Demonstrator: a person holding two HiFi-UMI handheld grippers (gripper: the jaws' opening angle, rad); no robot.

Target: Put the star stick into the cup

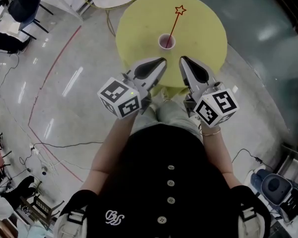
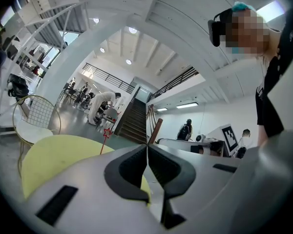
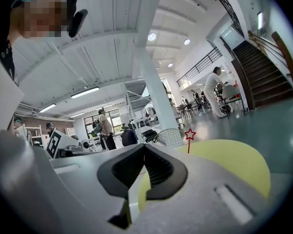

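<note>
Head view, star stick point(image 1: 175, 24) in cup point(image 1: 160, 43), left tool point(image 1: 163, 60) and right tool point(image 1: 182, 58) each pressed together, empty

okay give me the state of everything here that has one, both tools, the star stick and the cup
left tool: shut, nothing between its jaws
right tool: shut, nothing between its jaws
star stick: standing in the cup, tilted, star end up
cup: upright on the yellow table, holding the stick

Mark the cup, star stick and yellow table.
cup point(image 1: 161, 42), head view, left rim.
star stick point(image 1: 174, 26), head view, mid shaft.
yellow table point(image 1: 203, 38), head view, bare top right of cup.
</note>
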